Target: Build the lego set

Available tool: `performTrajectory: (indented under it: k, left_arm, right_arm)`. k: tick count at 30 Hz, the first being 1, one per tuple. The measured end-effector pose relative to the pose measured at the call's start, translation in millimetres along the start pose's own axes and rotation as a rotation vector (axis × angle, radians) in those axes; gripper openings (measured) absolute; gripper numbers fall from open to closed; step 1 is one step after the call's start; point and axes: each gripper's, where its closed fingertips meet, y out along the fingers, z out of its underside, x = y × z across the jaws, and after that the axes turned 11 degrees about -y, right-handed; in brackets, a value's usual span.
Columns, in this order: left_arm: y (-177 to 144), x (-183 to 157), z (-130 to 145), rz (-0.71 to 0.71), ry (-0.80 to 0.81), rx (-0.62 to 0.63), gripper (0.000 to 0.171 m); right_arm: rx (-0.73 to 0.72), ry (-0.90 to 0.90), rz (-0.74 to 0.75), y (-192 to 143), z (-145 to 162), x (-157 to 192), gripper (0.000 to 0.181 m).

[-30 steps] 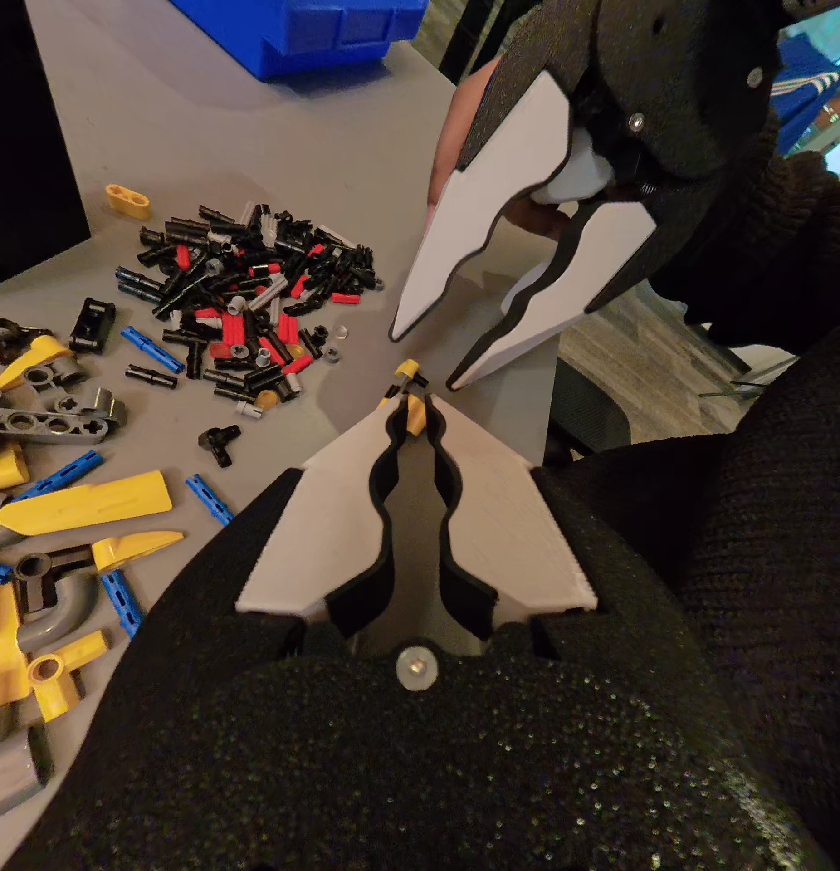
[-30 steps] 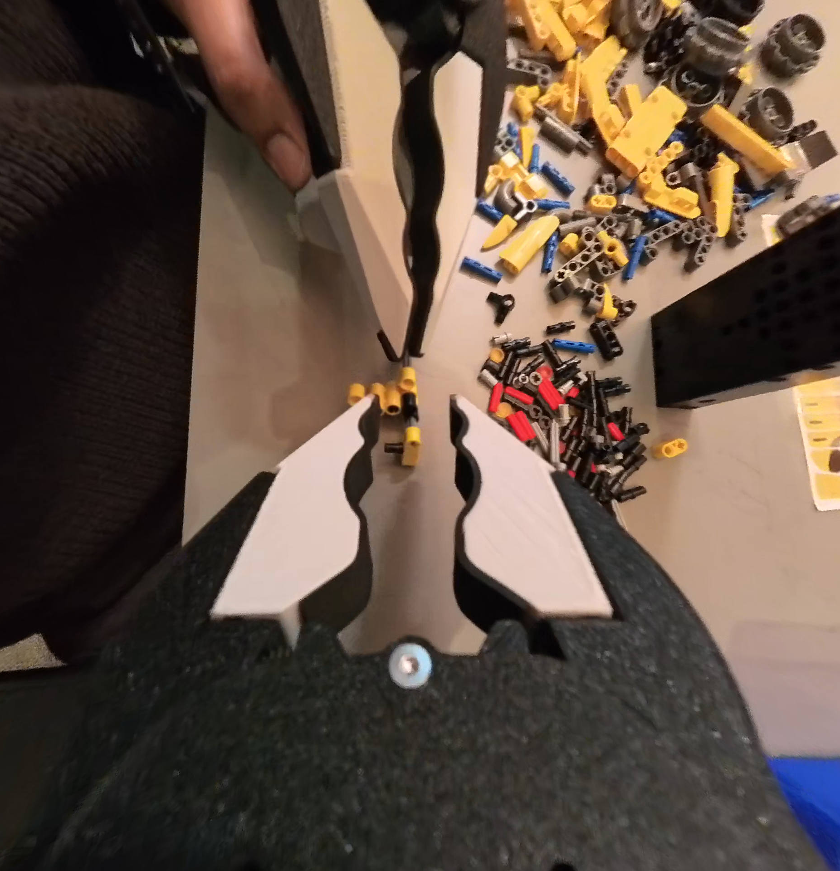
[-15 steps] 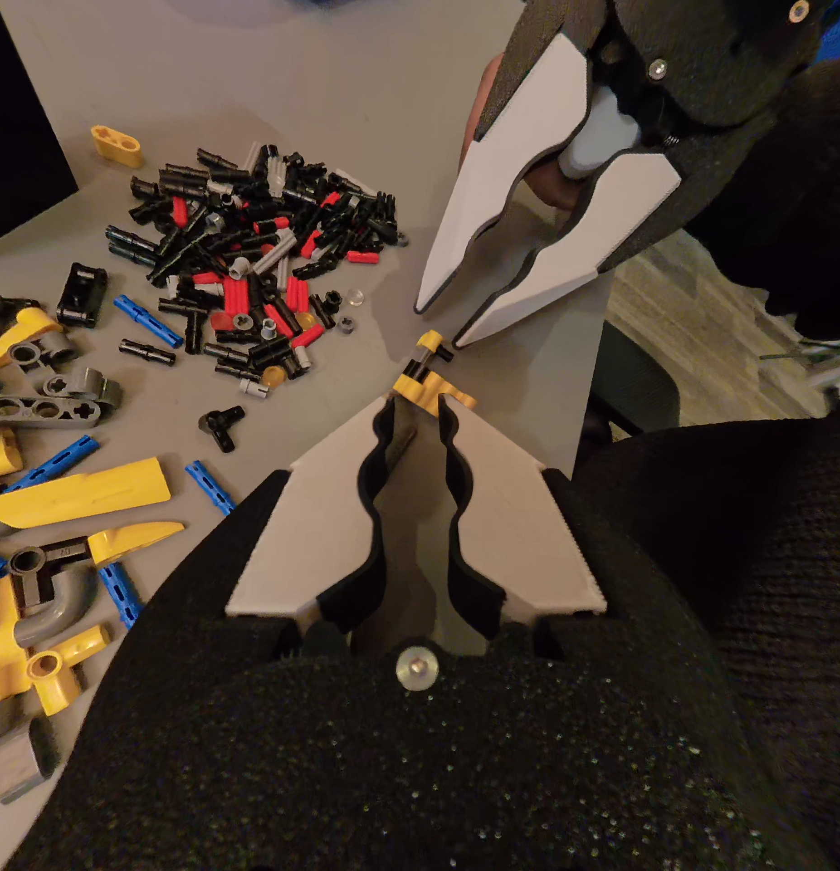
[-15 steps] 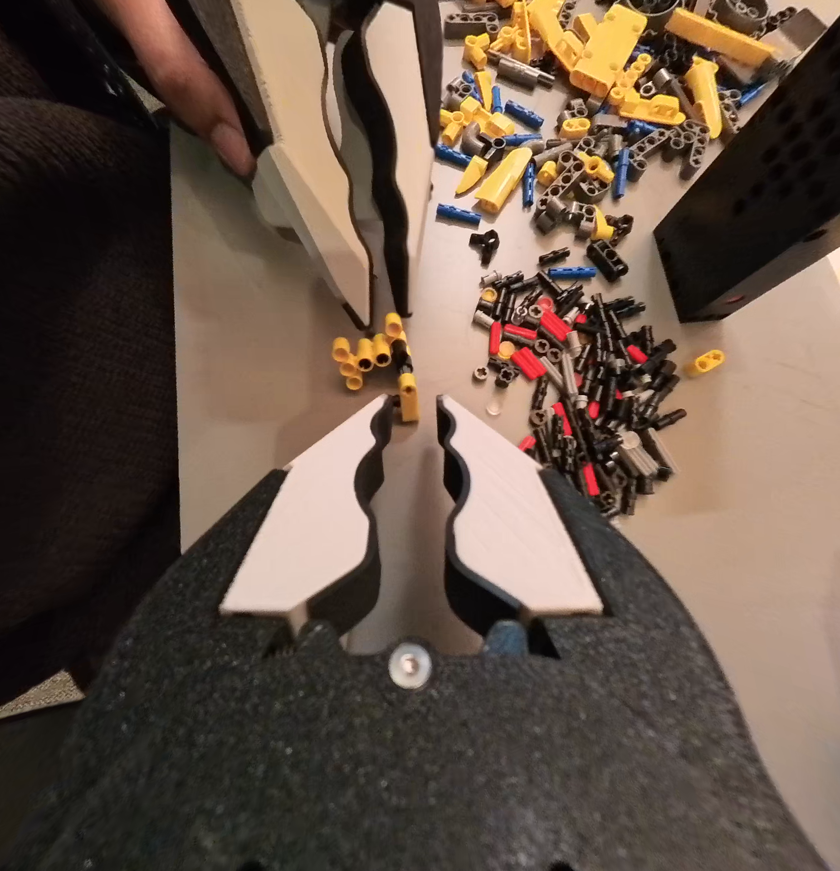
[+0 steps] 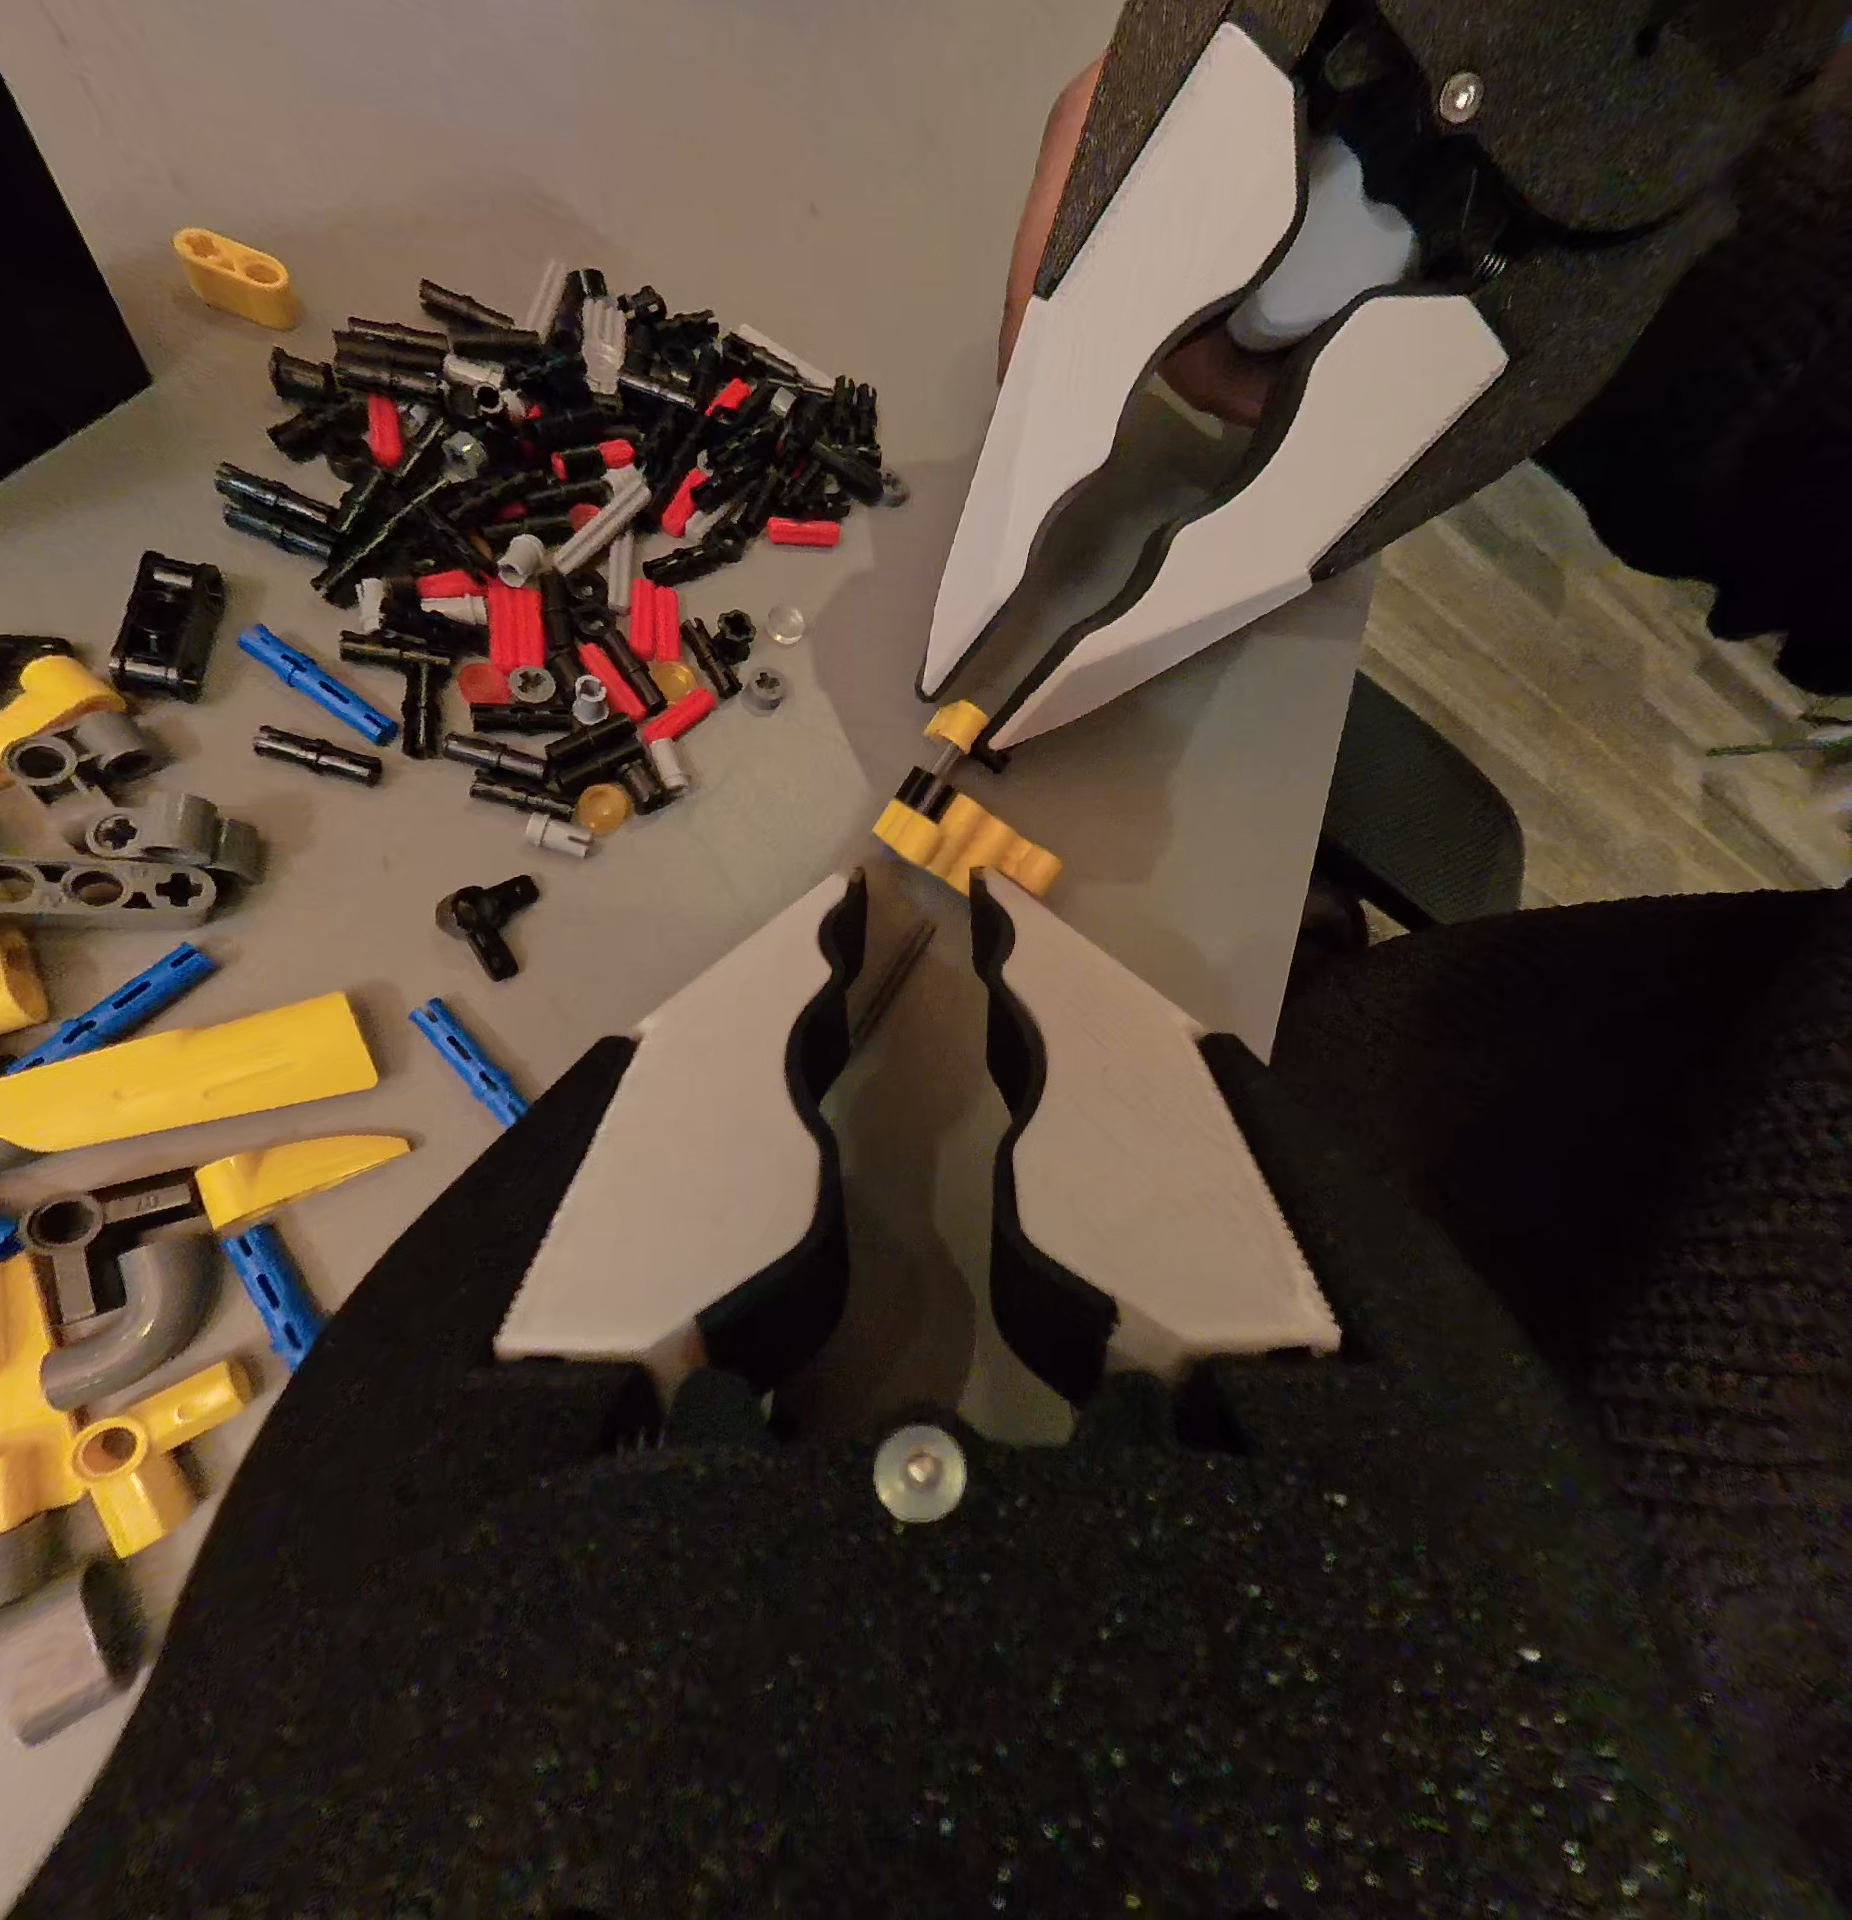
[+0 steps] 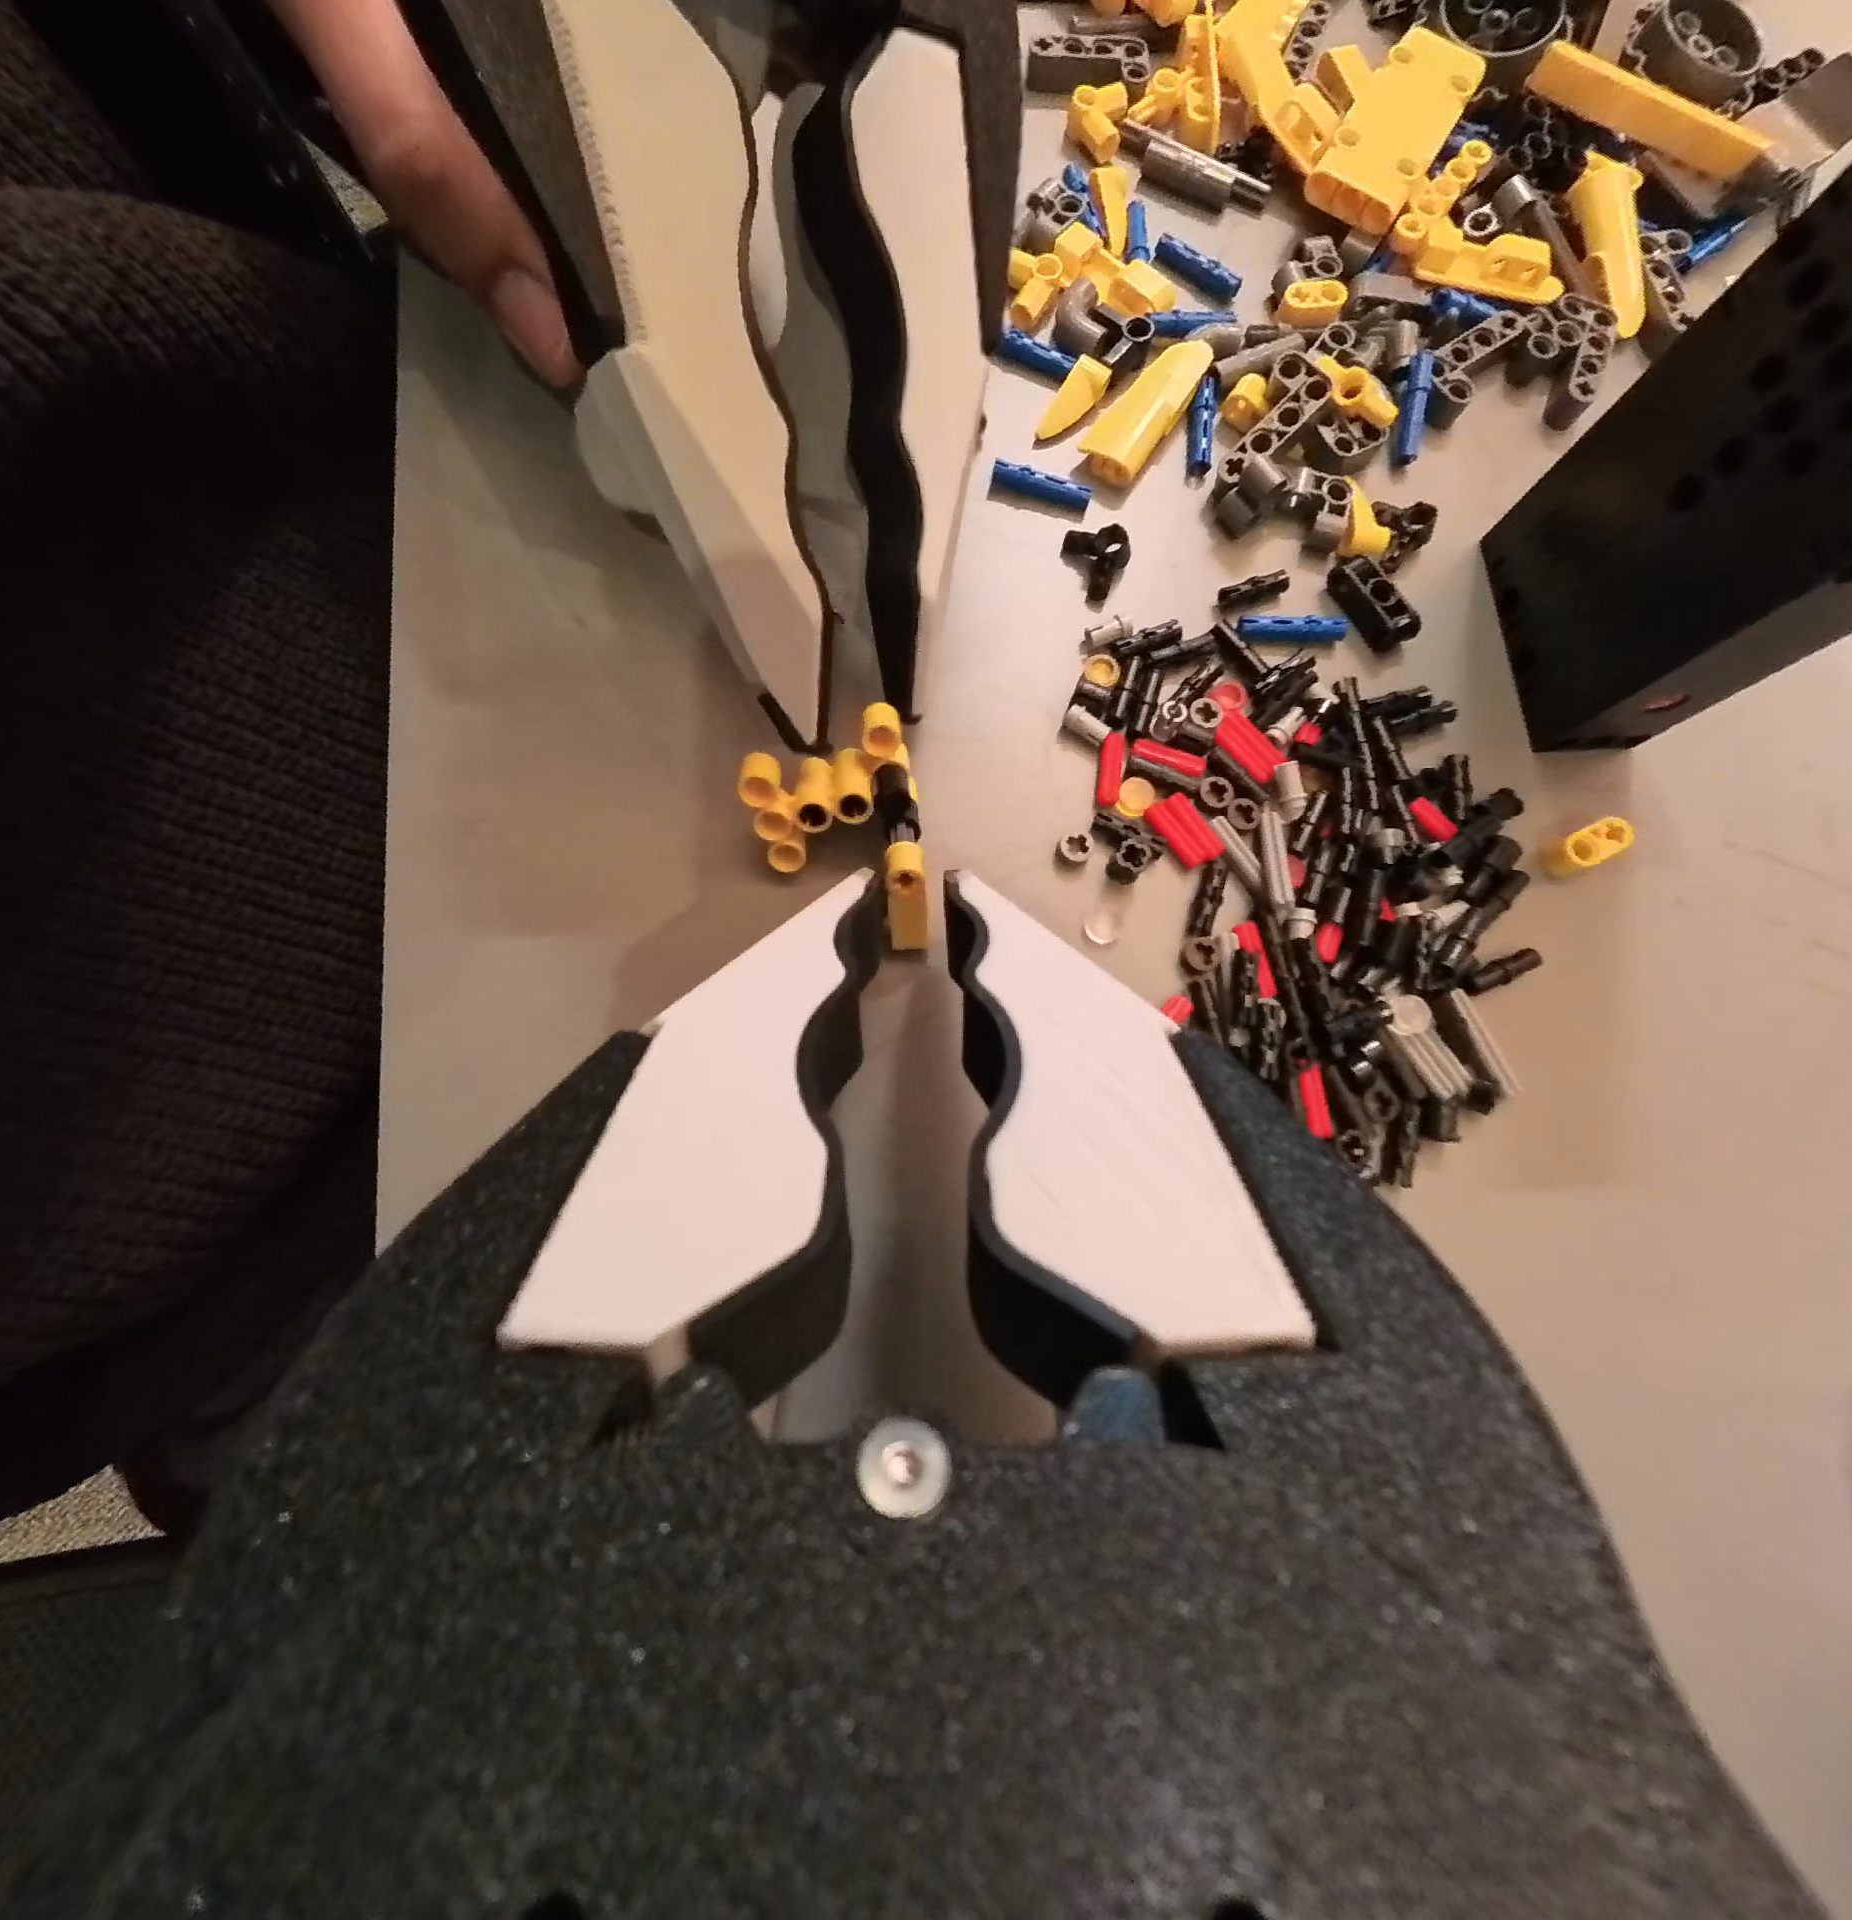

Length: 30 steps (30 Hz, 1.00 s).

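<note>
Left of the left gripper's fingers (image 5: 766, 1091), on the grey desk (image 5: 693, 156), lie yellow shell pieces (image 5: 174, 1070), blue pins (image 5: 314, 684) and grey beams (image 5: 91, 891). Ahead and to their left lies a heap of black, red and grey pins (image 5: 558, 540), with a small yellow link (image 5: 236, 272) beyond it.

The left gripper (image 5: 914, 888) has its fingers spread a little, with a clear gap between the tips. Just ahead of those tips, on the desk near its edge, lies a small yellow-and-black assembly (image 5: 966, 840): a knobbly yellow connector with a black pin and a short yellow bush at its far end. The right tip touches or nearly touches the connector; I cannot tell which.

The right gripper (image 6: 906, 888) comes in from the other side. Its fingers are parted, and the yellow bush (image 6: 906, 896) of the assembly sits between the tips with a slim gap on each side, so it is not pinched as far as I can see.

Right of the right gripper's fingers lies the same pin heap (image 6: 1306, 914). Farther ahead on that side are the yellow and grey parts (image 6: 1348, 187) and a black perforated box (image 6: 1691, 520).
</note>
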Motion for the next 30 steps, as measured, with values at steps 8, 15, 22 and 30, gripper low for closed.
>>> performTrajectory:
  k: [8,15,22,30]
  left_arm:
    - [-6.1,-2.7,-2.4,0.045,-0.027,-0.03,0.019]
    - [3.0,-3.4,1.5,0.036,-0.046,0.013,0.019]
    - [4.5,-5.6,3.1,0.058,-0.055,0.029,0.012]
    - [5.6,-9.9,4.6,0.127,-0.096,0.055,0.01]
  right_arm:
    - [-0.008,0.005,-0.003,0.1,-0.3,-0.2,0.009]
    - [0.002,-0.027,-0.013,1.4,-2.8,4.3,0.008]
    - [0.006,-0.118,0.004,1.0,-3.2,6.7,0.008]
    - [0.004,-0.173,-0.019,2.0,-4.7,9.0,0.007]
